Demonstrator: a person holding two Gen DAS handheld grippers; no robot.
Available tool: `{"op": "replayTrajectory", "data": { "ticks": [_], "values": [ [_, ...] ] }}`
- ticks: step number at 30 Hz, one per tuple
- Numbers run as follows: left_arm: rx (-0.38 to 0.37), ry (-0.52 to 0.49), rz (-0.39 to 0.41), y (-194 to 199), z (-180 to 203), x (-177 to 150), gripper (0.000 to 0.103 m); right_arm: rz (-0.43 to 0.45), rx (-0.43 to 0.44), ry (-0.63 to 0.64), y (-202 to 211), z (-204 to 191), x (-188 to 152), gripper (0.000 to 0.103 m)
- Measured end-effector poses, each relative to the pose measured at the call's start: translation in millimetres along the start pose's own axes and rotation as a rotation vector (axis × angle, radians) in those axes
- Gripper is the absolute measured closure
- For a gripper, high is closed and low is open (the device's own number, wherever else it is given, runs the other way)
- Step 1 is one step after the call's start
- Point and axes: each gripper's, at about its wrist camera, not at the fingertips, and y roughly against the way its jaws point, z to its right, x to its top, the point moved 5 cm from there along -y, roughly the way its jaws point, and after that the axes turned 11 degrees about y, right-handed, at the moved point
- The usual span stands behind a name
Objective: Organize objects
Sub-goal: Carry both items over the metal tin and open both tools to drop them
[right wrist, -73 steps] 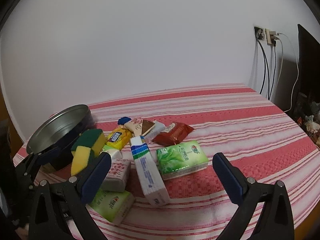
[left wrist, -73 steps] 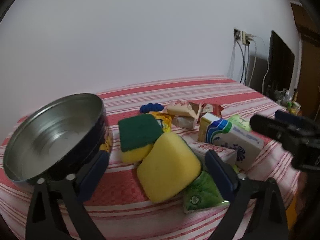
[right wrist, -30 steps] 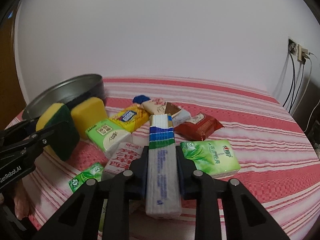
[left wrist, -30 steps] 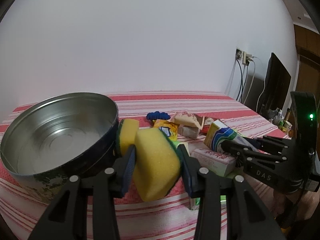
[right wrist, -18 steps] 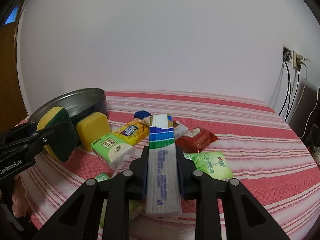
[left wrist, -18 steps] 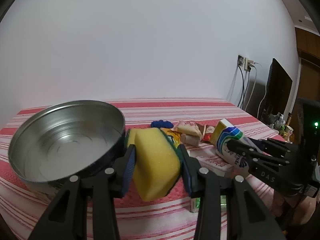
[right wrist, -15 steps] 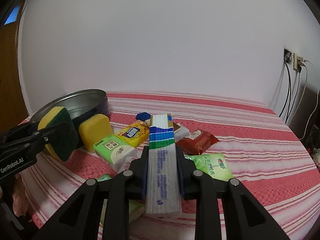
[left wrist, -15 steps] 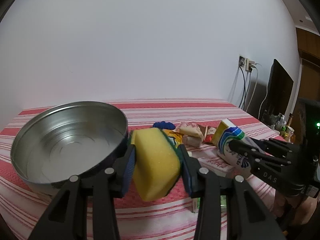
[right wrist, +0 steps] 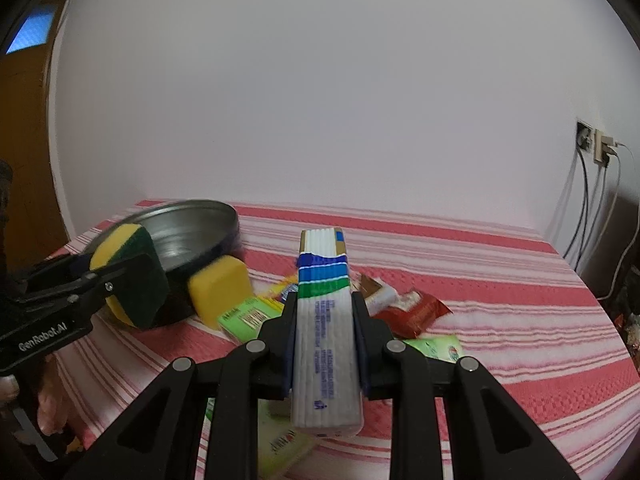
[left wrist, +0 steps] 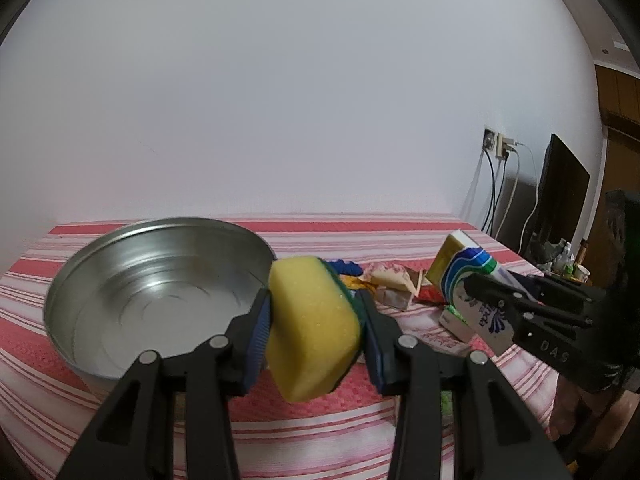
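My left gripper (left wrist: pixel 314 326) is shut on a yellow sponge with a green scouring side (left wrist: pixel 312 324) and holds it above the table just right of the round metal tin (left wrist: pixel 120 304). It also shows in the right wrist view (right wrist: pixel 132 276), in front of the tin (right wrist: pixel 192 232). My right gripper (right wrist: pixel 324 340) is shut on a white tissue pack with blue and green stripes (right wrist: pixel 324 320), lifted above the pile; it shows in the left wrist view (left wrist: pixel 476 280) at the right. A second yellow sponge (right wrist: pixel 220 290) leans against the tin.
Snack packets and tissue packs lie on the red striped cloth (right wrist: pixel 500 288): a red wrapper (right wrist: pixel 416 312), green packs (right wrist: pixel 248 316) (right wrist: pixel 436 348), a beige packet (left wrist: pixel 392 284), a blue item (left wrist: pixel 346 267). Wall socket with cables (right wrist: pixel 596 148) and a dark screen (left wrist: pixel 560 200) stand at the right.
Both grippers have risen with their loads. The left gripper has carried the sponge toward the tin's rim, and the tissue pack is higher above the pile.
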Motion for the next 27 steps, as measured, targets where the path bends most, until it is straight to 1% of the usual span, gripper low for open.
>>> {"op": "replayTrajectory", "data": {
  "ticks": [3,7,14,17,22,27],
  "values": [
    [0.015,0.009,0.03,8,-11,11,0.062,0.022,0.048,0.001,0,-7,16,0.077],
    [0.063,0.019,0.066,15,-34,25,0.062,0.047,0.105,0.013,-5,-18,40,0.077],
    [0.128,0.048,0.082,16,-75,41,0.062,0.07,0.196,0.028,-21,-46,70,0.077],
    [0.131,0.068,0.06,10,-90,47,0.062,0.063,0.234,0.044,-33,-62,79,0.077],
    [0.161,0.072,0.026,-3,-116,57,0.062,0.019,0.303,0.059,-64,-81,92,0.077],
    [0.197,0.087,-0.032,-25,-143,64,0.062,-0.033,0.359,0.049,-100,-97,104,0.077]
  ]
}}
